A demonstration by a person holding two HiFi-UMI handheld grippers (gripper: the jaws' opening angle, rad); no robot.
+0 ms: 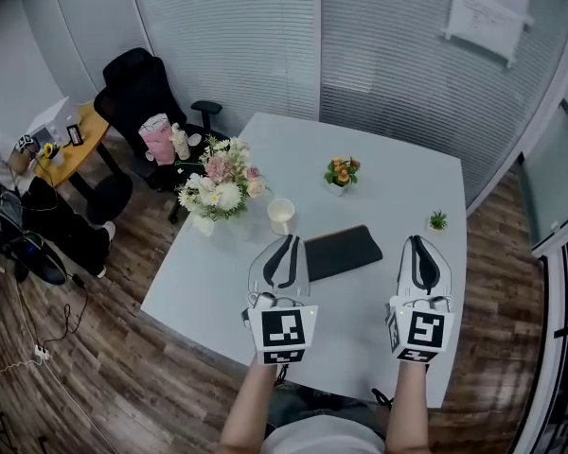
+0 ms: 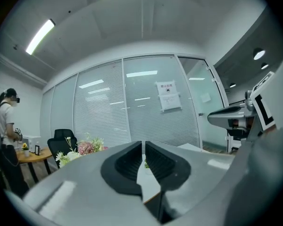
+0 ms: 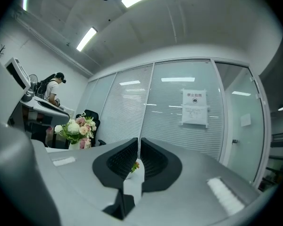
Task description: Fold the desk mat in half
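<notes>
Open table point(image 1: 208, 296) is left at lower centre, toward its near edge. The dark desk mat point(image 1: 346, 252) lies mid-frame between the left tool point(image 1: 288, 244) and right tool point(image 1: 417, 244), both pressed together and empty.

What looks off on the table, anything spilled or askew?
Nothing spilled or damaged. Only the mat lies skewed to the table edges. Cup and flowers stand upright.
</notes>
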